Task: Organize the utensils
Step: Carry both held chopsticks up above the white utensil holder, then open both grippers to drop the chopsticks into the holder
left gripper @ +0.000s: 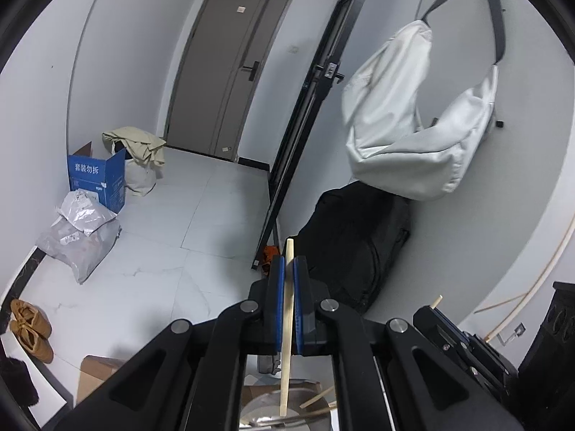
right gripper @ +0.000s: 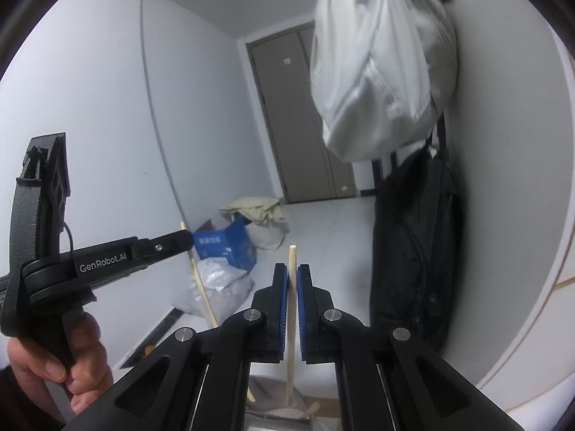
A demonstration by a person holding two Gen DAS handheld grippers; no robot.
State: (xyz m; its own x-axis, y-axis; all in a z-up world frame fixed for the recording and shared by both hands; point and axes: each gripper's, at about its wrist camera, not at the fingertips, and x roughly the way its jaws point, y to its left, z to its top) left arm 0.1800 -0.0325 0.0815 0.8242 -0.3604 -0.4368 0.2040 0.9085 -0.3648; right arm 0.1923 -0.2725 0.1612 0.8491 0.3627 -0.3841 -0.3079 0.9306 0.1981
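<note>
My left gripper (left gripper: pixel 289 265) is shut on a pale wooden chopstick (left gripper: pixel 286 323) that stands upright between its blue pads; the stick's lower end hangs over a round metal container (left gripper: pixel 266 409) below. My right gripper (right gripper: pixel 293 273) is shut on a second wooden chopstick (right gripper: pixel 291 323), also upright, its lower end over a grey container (right gripper: pixel 276 406) holding other wooden sticks. The left gripper (right gripper: pixel 179 239) with its chopstick shows at the left of the right wrist view, held by a hand (right gripper: pixel 54 366). The right gripper (left gripper: pixel 436 309) shows at lower right of the left wrist view.
A white bag (left gripper: pixel 413 125) hangs on the wall above a black backpack (left gripper: pixel 355 244). A blue box (left gripper: pixel 97 179), grey parcels (left gripper: pixel 79 237) and brown shoes (left gripper: pixel 30 327) lie on the tiled floor. A grey door (left gripper: pixel 230 68) is at the back.
</note>
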